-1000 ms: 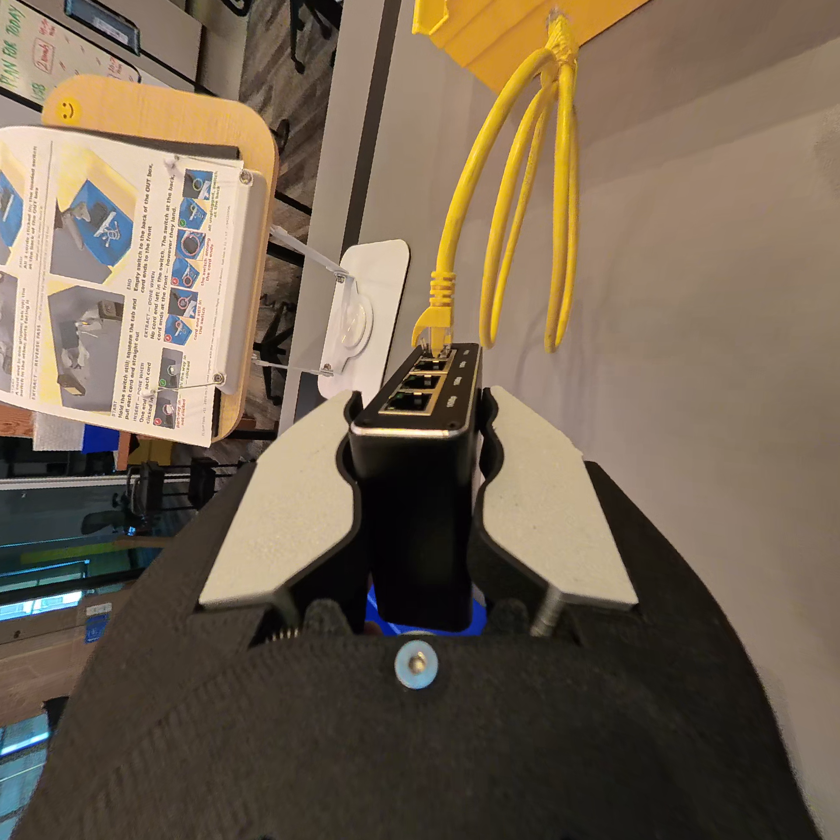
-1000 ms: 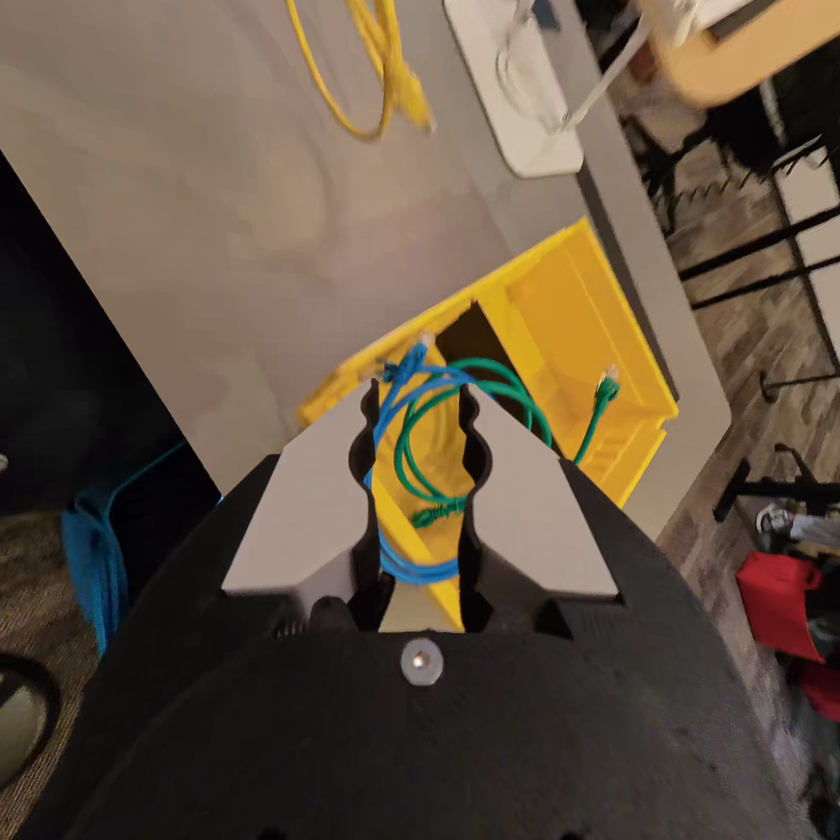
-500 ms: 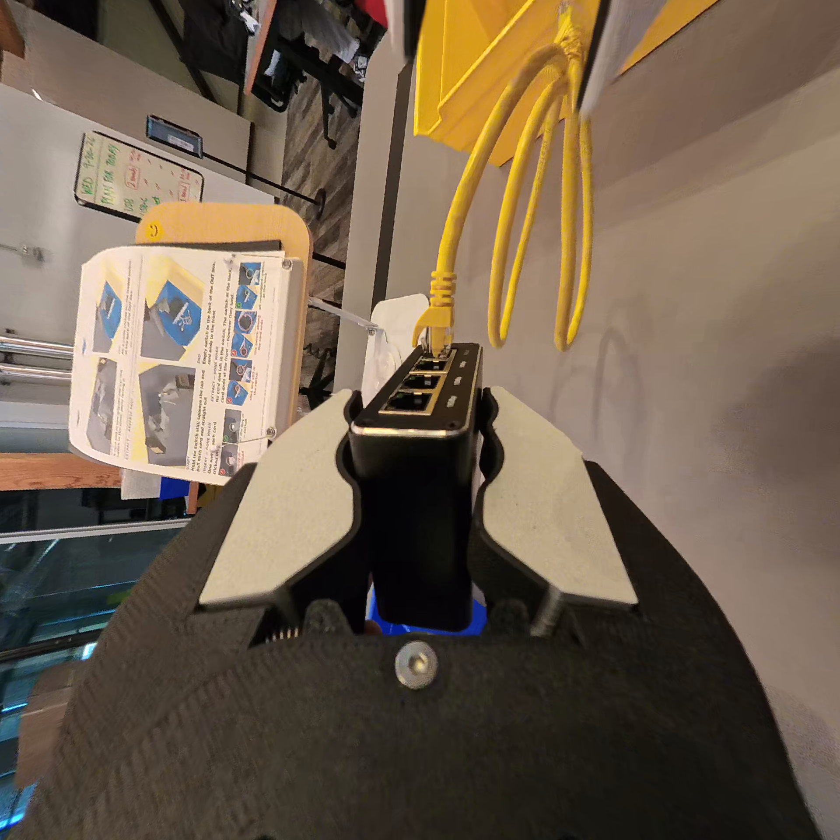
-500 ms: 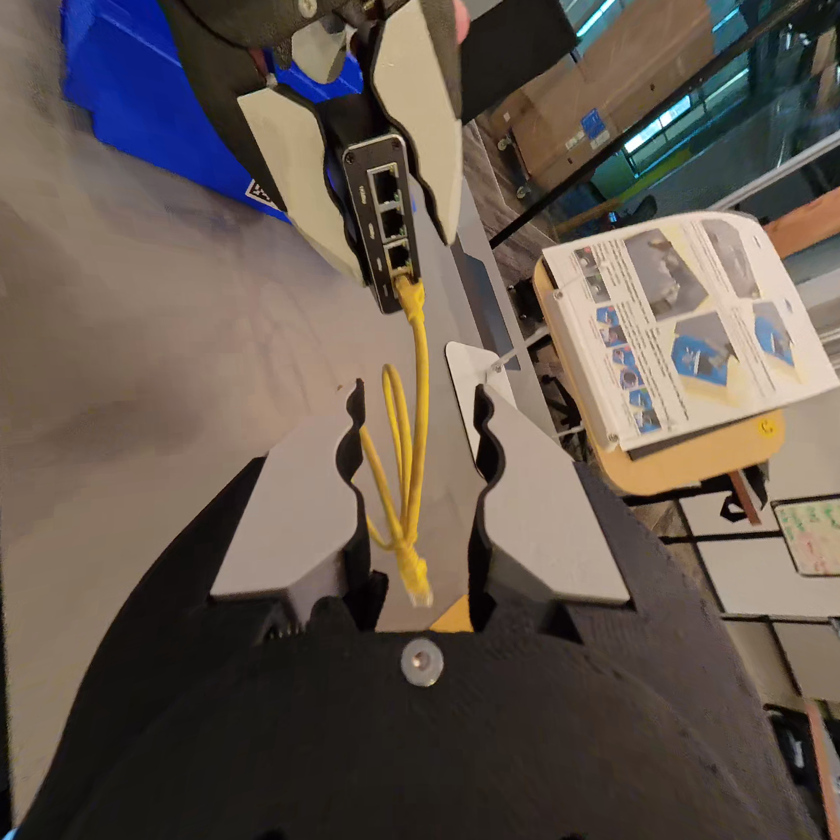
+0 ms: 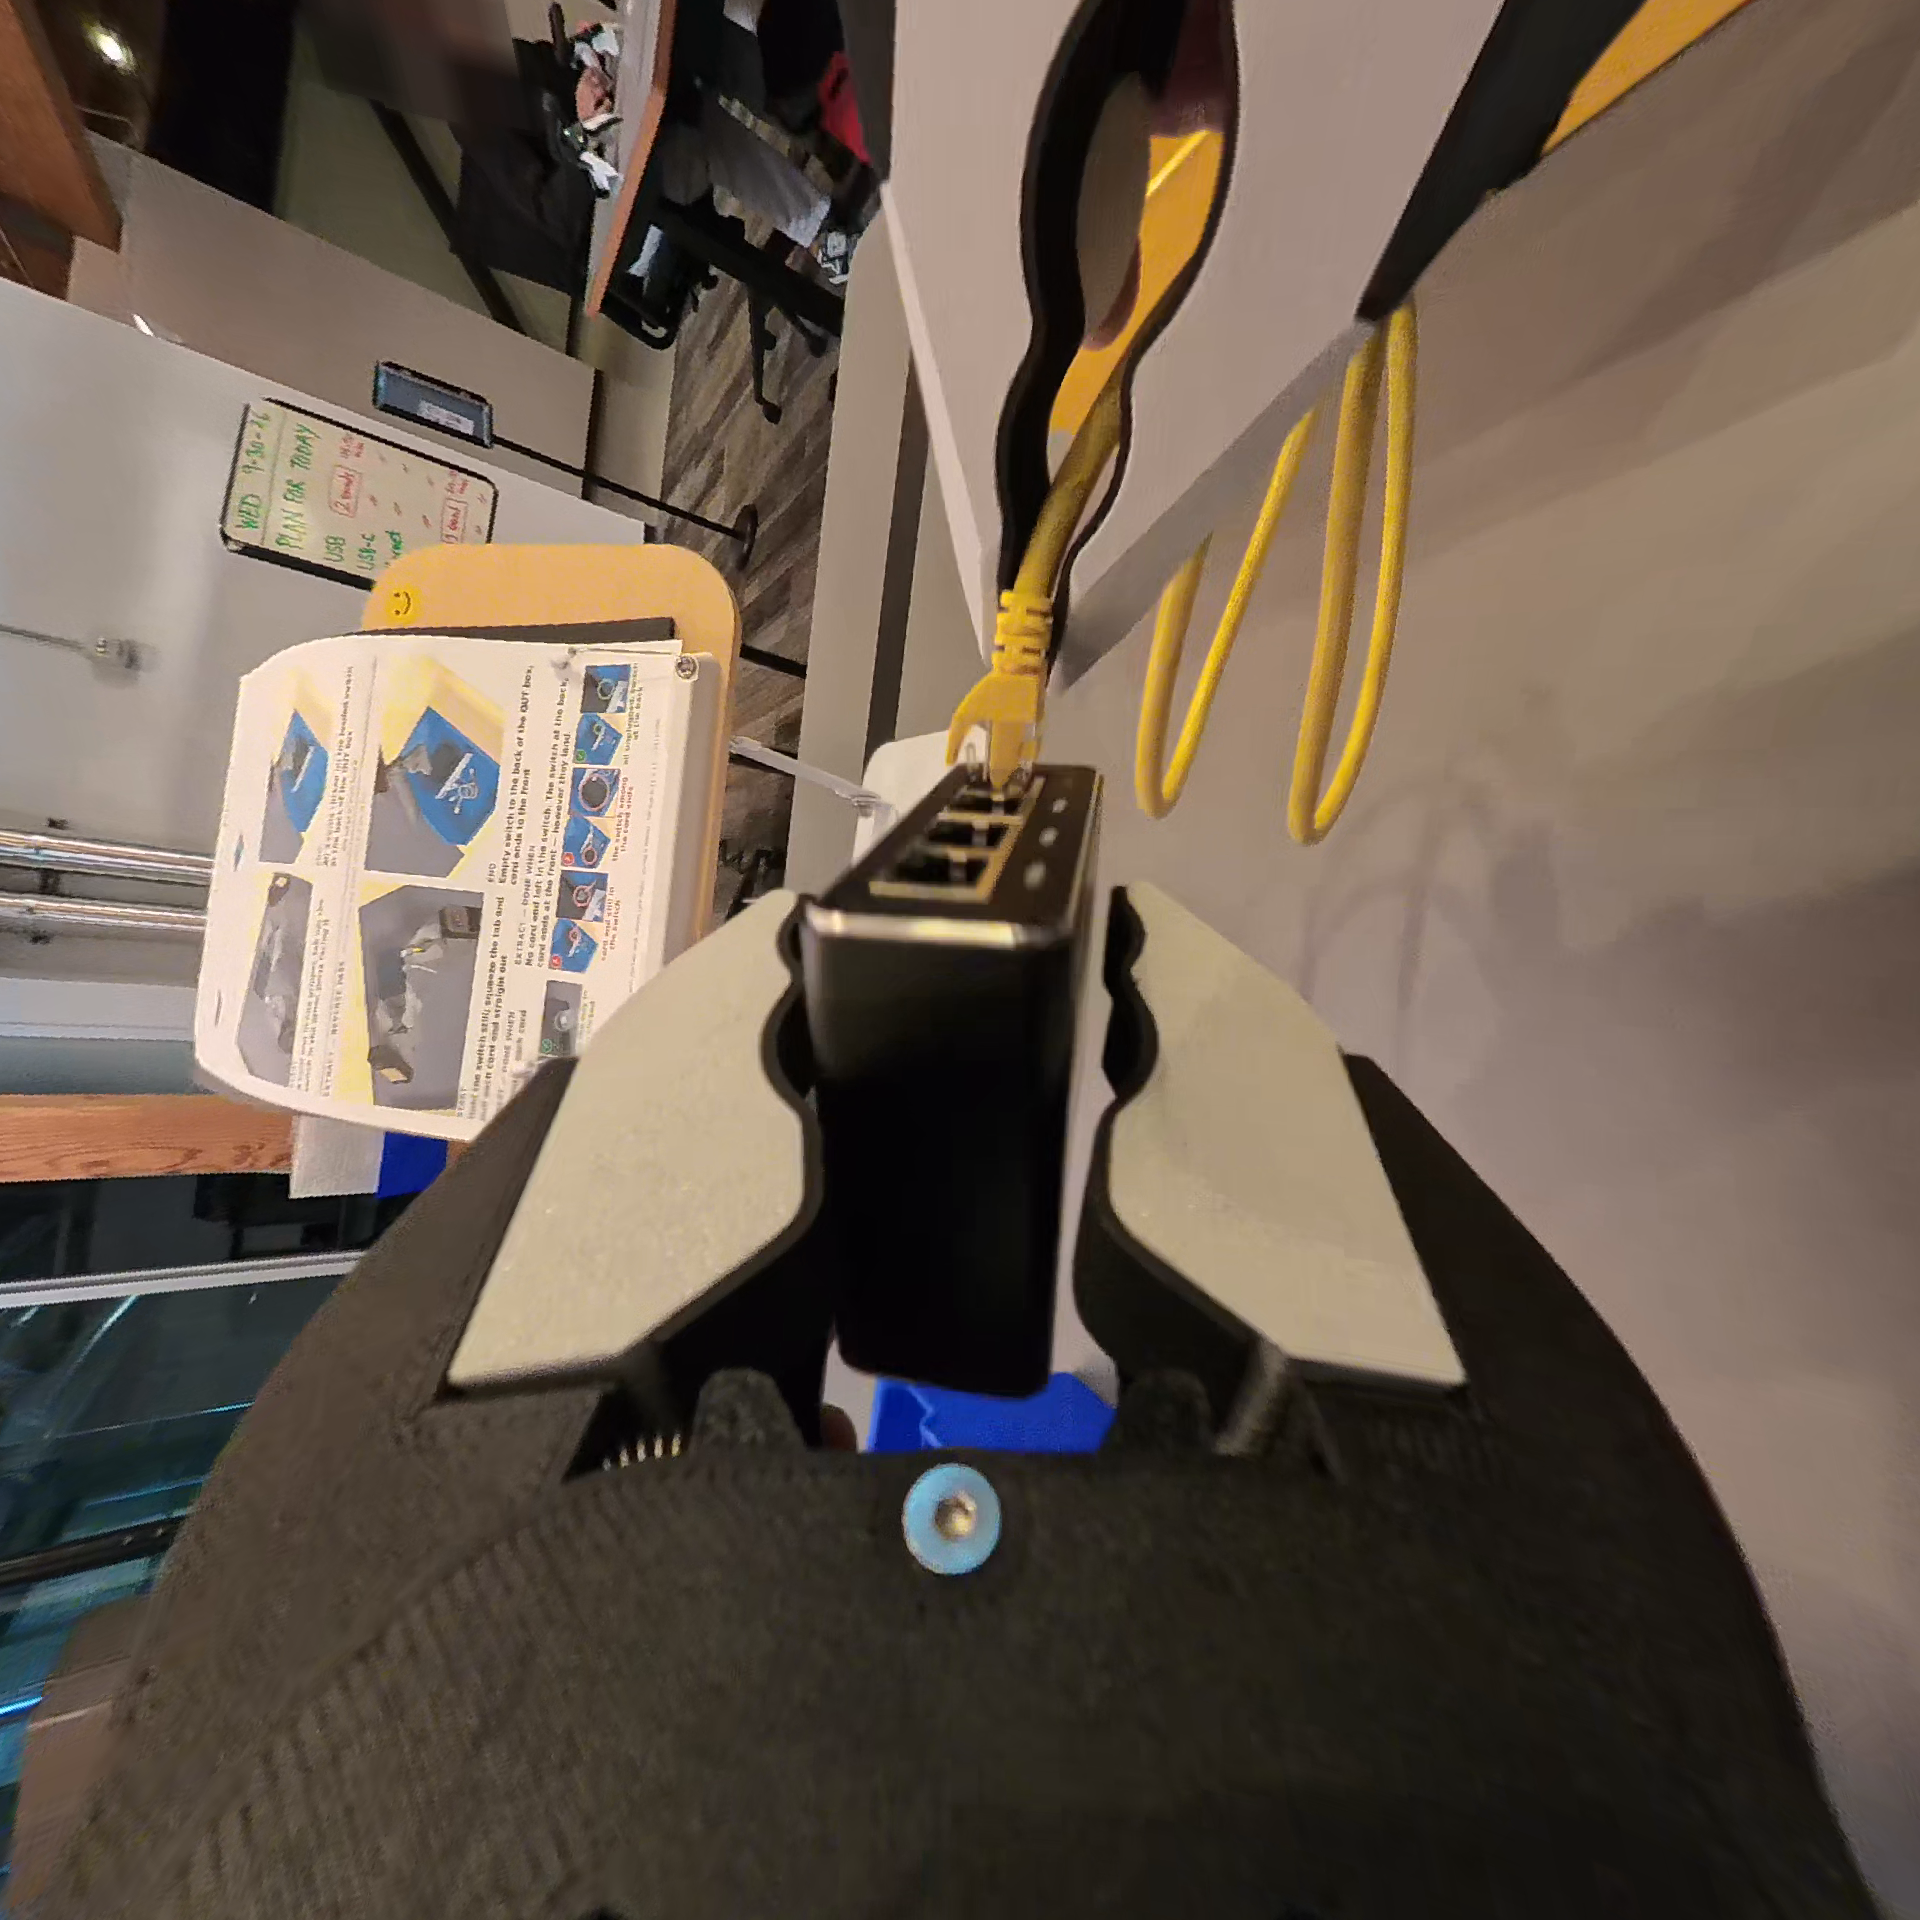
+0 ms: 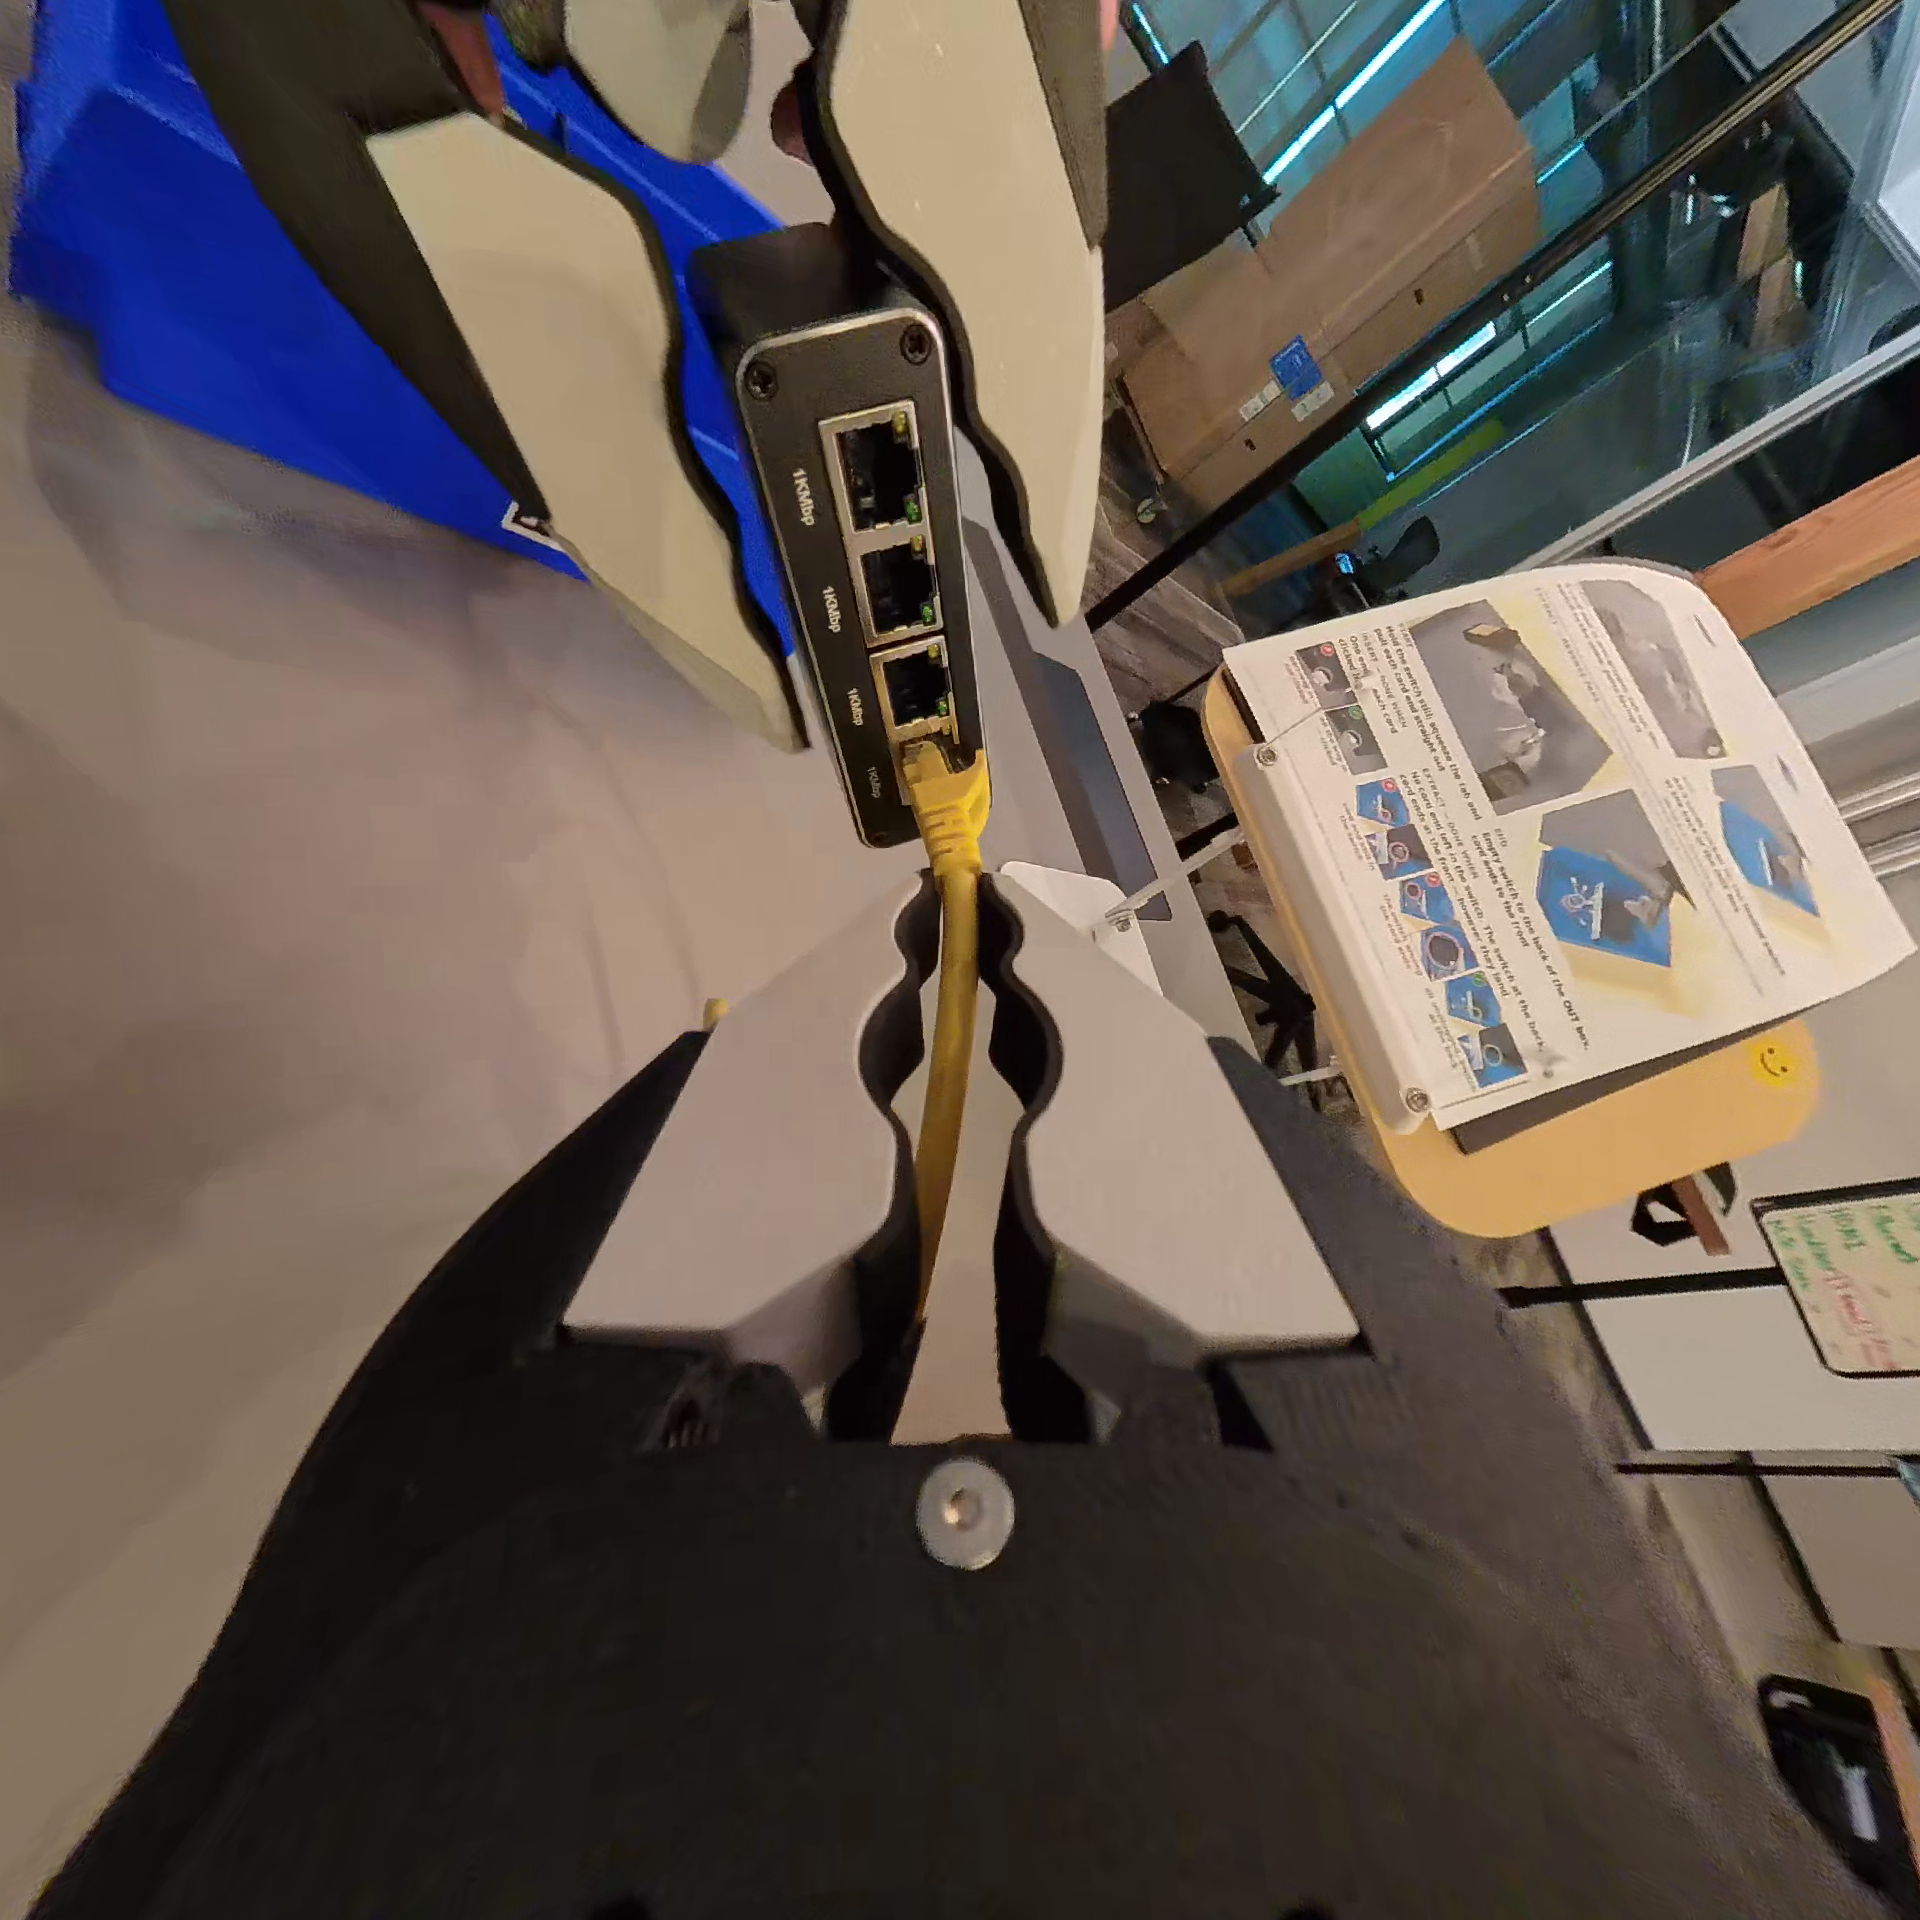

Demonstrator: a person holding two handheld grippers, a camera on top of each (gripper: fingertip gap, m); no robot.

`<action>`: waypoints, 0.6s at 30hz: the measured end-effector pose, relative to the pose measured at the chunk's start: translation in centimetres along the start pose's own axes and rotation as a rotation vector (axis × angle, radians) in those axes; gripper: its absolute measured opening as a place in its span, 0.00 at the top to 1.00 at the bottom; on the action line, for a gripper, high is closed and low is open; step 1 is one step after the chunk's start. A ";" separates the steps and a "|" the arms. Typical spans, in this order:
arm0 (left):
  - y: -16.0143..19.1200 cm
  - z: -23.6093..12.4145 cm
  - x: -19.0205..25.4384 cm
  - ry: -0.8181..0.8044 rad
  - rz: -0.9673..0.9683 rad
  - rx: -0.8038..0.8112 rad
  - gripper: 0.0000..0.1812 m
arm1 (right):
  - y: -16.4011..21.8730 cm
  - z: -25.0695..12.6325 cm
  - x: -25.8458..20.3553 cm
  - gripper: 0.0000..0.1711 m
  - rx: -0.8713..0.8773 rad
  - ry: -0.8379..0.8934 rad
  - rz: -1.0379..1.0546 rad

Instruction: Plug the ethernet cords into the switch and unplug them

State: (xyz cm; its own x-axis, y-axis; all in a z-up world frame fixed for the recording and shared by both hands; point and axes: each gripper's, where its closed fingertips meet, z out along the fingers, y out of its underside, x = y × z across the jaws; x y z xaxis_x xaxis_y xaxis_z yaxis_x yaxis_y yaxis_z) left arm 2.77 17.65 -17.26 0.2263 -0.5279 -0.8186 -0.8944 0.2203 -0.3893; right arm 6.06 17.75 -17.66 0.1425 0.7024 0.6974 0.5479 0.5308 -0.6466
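My left gripper [image 5: 951,904] is shut on the black switch [image 5: 940,1091] and holds it above the grey table. The switch also shows in the right wrist view [image 6: 862,582], ports facing me, between the left gripper's fingers [image 6: 582,436]. A yellow ethernet cord [image 6: 951,1039] has its plug [image 6: 945,800] in the end port; three ports are empty. My right gripper [image 6: 958,894] is shut on this cord just behind the plug. It also shows in the left wrist view [image 5: 1039,623], pinching the cord above the plug [image 5: 997,727]. The cord's loops [image 5: 1340,582] hang beside it.
A blue bin [image 6: 208,260] sits behind the left gripper. A yellow bin [image 5: 1174,208] lies behind the right gripper. A printed instruction sheet [image 6: 1558,831] stands on a clear holder at the table's edge [image 6: 1060,904]. The grey table [image 5: 1558,935] lies under both grippers. Tip to tip, the grippers are about 4 cm apart.
My right gripper swung from the yellow bin to the switch, moved in along the yellow cord and closed on it behind the plug. My left gripper kept hold of the switch.
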 end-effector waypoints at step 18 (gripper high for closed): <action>-3.7 -1.4 -0.7 0.071 -0.203 0.374 0.68 | -2.7 -3.3 0.7 0.98 0.314 -0.107 0.163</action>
State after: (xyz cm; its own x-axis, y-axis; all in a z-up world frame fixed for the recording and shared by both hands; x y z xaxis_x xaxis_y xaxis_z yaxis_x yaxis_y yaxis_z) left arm 5.36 16.05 -14.67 0.3443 -0.6434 -0.6837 -0.6299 0.3817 -0.6764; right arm 7.42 15.20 -14.37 0.1110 0.8264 0.5520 0.2428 0.5161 -0.8214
